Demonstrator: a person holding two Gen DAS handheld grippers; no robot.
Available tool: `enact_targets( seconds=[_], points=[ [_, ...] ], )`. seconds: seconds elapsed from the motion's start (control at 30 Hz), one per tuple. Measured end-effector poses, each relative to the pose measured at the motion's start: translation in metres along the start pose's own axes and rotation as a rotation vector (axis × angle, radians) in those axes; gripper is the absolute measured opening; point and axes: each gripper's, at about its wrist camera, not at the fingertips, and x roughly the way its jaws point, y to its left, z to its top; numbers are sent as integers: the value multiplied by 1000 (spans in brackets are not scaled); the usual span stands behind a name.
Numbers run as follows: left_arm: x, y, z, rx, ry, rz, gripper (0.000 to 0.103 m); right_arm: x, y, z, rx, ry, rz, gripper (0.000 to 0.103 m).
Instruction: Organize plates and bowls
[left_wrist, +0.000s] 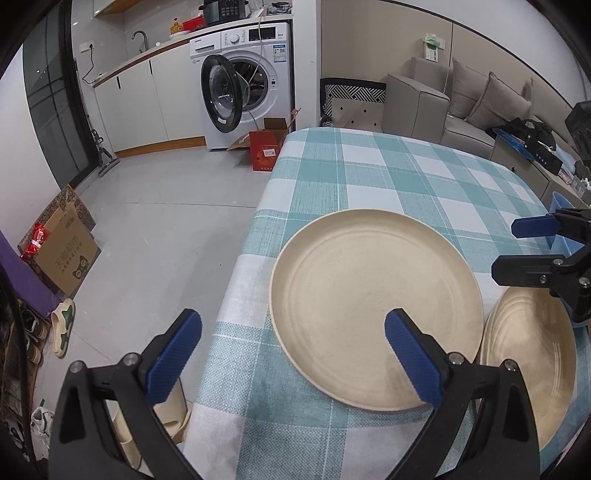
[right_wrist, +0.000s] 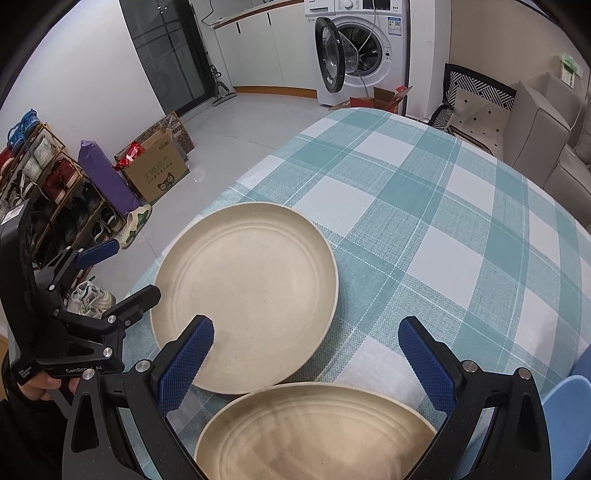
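Cream plate, far: lying flat on the checked cloth near the table's left edge (left_wrist: 376, 310), rim up, nothing stacked on it
Cream plate, near: sitting just beside the far plate (right_wrist: 317, 432), their rims meeting or almost meeting; whether they actually touch is not clear from either view
Table: carrying both plates on a teal and white checked cloth (right_wrist: 424, 206), most of the cloth bare beyond them
Blue ware: showing at the right margin (right_wrist: 569, 417), partly cut off; plate or bowl cannot be told
Left gripper: hovering low at the table's left edge (left_wrist: 291, 354), fingers (left_wrist: 413, 358) spread wide and holding nothing; the right finger is overlapping the far plate's near rim in the wrist view, the left finger is hanging out past the table edge over the floor
Right gripper: hanging over the near plate (right_wrist: 306, 358), fingers spread wide and holding nothing; the plate's far rim is lying between the two fingers and below them, the left finger also crossing the far plate's near rim in view
Step in hand: judged as the approach before a first pick, both plates lying unstacked and neither gripped
Next move: likely calling for one gripper to drop until one finger slides under a rim and the other comes over it, then closing on the rim; the shallow lip is offering little purchase, so a level, square bite is looking necessary
Progress: early, no stack begun in view
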Motion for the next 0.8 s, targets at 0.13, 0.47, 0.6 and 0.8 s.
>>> enact_targets(
  seconds=[0.13,0.47,0.6,0.8],
  points=[
    [5,1,-1,-3,10,-3,100,9,-2,0,17,19,17,102],
    [17,3,-2,-6,41,-6,100,29,-10,2,71,61,24,102],
    [22,3,-4,-5,57,-5,100,38,-12,3,74,79,32,101],
    [26,5,-4,-16,63,-1,100,50,-10,2,72,109,37,91]
  ],
)
